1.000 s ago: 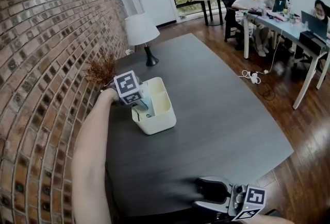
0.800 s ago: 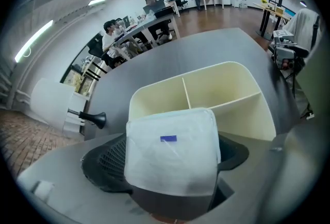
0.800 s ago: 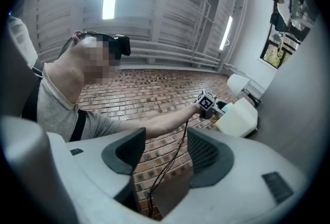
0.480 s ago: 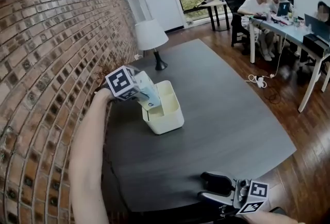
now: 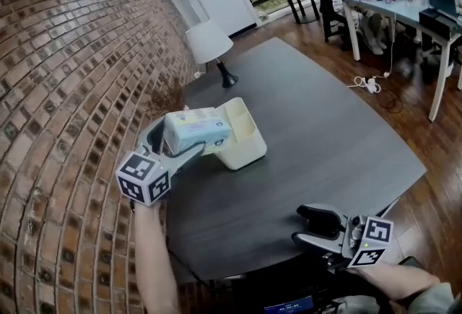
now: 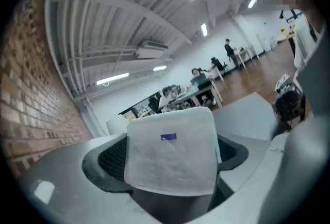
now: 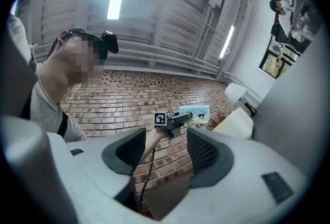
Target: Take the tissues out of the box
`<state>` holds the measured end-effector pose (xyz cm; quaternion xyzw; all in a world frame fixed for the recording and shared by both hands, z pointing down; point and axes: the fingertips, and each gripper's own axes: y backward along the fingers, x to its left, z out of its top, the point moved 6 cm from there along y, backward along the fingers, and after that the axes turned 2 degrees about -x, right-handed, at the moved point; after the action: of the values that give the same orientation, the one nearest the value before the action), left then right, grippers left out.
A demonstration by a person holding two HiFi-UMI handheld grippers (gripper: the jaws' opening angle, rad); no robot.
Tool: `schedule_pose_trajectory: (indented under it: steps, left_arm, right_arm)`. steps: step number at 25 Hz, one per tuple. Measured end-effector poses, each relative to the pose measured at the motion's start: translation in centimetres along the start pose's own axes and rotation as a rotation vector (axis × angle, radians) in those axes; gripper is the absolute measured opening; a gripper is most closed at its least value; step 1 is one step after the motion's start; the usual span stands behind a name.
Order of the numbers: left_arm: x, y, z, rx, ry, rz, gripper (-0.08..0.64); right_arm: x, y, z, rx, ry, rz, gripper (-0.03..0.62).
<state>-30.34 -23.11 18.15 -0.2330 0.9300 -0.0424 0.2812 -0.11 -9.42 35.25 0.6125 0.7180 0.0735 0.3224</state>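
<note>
A pale blue and white tissue pack [image 5: 196, 129] hangs in the air just left of the cream box [image 5: 244, 136], clear of its rim. My left gripper [image 5: 186, 139] is shut on the pack, with its marker cube nearer me. In the left gripper view the pack [image 6: 172, 151] fills the space between the jaws. Low over the table's near edge, my right gripper [image 5: 317, 227] is open and holds nothing. The right gripper view looks between its open jaws [image 7: 165, 153] at the held pack [image 7: 195, 115] and the box [image 7: 234, 124].
The dark table [image 5: 325, 139] runs beside a brick wall [image 5: 72, 89]. A white lamp [image 5: 209, 42] and a dried brown plant [image 5: 167, 99] stand behind the box. A power strip [image 5: 368, 83] lies on the wooden floor. People sit at desks [image 5: 404, 2] at the far right.
My left gripper has lifted the tissue pack up out of the box and drawn it back to the left, toward me. The right gripper has barely moved.
</note>
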Motion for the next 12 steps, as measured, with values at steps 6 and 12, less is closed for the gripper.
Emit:
schedule_pose_trajectory:
  steps: [6, 12]
  left_arm:
    - [-8.3, 6.0, -3.6, -0.463, 0.584, -0.100, 0.483]
    - [-13.2, 8.3, -5.3, -0.825, 1.082, -0.216, 0.477]
  right_arm:
    - [0.7, -0.5, -0.4, 0.009, 0.028, 0.009, 0.265]
    - [0.9, -0.3, -0.4, 0.008, 0.038, 0.008, 0.264]
